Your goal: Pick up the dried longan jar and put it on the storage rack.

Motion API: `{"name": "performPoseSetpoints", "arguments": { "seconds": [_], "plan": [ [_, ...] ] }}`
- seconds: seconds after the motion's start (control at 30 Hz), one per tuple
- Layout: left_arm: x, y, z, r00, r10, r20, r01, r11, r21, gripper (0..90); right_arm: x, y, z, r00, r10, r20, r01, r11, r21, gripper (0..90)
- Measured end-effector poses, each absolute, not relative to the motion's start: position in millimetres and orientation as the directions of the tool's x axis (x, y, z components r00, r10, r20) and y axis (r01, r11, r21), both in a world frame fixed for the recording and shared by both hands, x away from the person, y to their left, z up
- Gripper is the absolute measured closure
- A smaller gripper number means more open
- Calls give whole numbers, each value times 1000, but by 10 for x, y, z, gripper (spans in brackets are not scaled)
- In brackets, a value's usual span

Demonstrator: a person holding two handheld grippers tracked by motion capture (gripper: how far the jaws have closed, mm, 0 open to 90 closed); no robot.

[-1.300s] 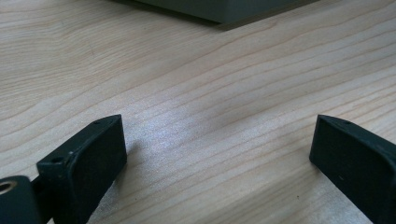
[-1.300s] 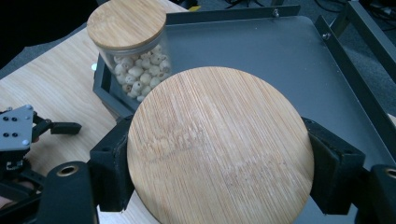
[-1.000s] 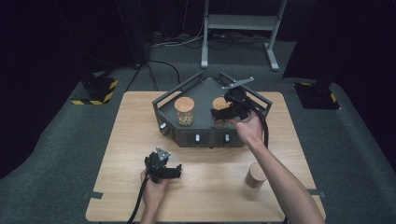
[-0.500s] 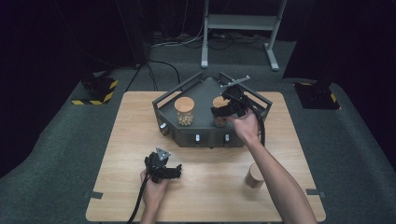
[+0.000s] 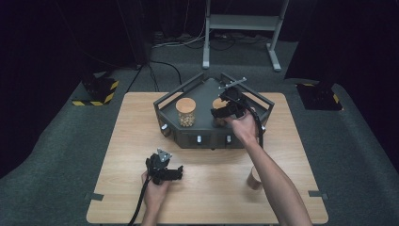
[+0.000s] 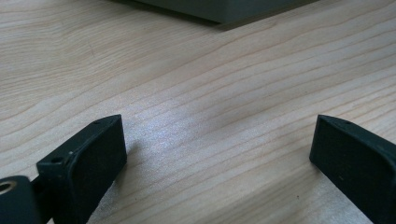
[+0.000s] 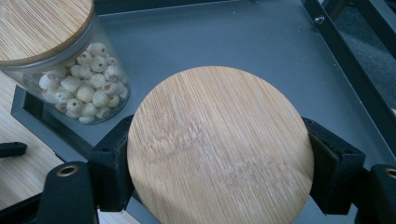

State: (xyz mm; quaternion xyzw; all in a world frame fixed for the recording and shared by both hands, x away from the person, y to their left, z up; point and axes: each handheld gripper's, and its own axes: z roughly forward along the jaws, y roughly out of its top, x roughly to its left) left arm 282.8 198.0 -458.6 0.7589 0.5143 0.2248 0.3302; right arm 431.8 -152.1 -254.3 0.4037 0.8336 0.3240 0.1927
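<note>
Right gripper (image 7: 219,154) clamped on round bamboo lid (image 7: 219,144) over grey tray (image 7: 261,42), jaws flanking both edges; left gripper (image 6: 217,154) spread apart above table (image 6: 196,93).

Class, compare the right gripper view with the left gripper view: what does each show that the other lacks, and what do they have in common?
Right gripper view alone: a round bamboo lid between the right hand-held gripper's jaws, which touch its edge on both sides, and a lidded glass jar of pale round seeds on the grey tray. Left gripper view alone: the left hand-held gripper with its jaws wide apart over bare wood. Both share: the light wooden tabletop and a pair of black jaws.
</note>
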Motion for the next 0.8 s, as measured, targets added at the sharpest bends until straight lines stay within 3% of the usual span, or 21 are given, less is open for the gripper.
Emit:
{"name": "performPoseSetpoints", "arguments": {
  "seconds": [0.8],
  "plan": [
    [2828,1980,-4586,370,929,1,632,-253,732,38,4319,-1392,-2616,-620,780,-87,530,497,687,237]
  ]
}}
